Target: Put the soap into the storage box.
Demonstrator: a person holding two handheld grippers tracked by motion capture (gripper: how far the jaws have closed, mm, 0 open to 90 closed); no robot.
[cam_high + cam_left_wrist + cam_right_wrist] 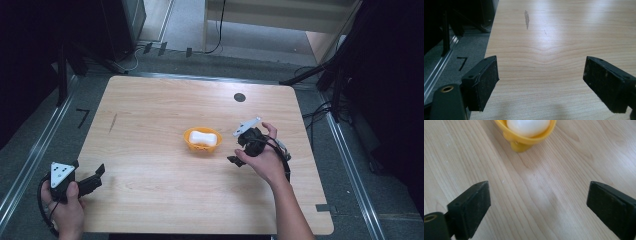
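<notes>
A yellow bowl (pixel 196 142) stands near the middle of the wooden table (pixel 150 100), with a white rounded block (pixel 207 137) in it. My right gripper (pixel 235 151) sits just right of the bowl, pointing at it, jaws open and nothing between them. In the right gripper view the bowl (pixel 524 140) and the white block (pixel 527 126) lie ahead of the open right gripper (pixel 539 192), apart from it. My left gripper (pixel 97 178) rests at the table's near left corner, open. The left gripper view has the left gripper (pixel 541 67) wide over bare wood.
A black round mark (pixel 239 97) sits at the table's far side. A dark streak (pixel 113 122) marks the wood at the left. Past the left edge runs a metal floor rail (pixel 35 150). Dark stands and cables flank both sides.
</notes>
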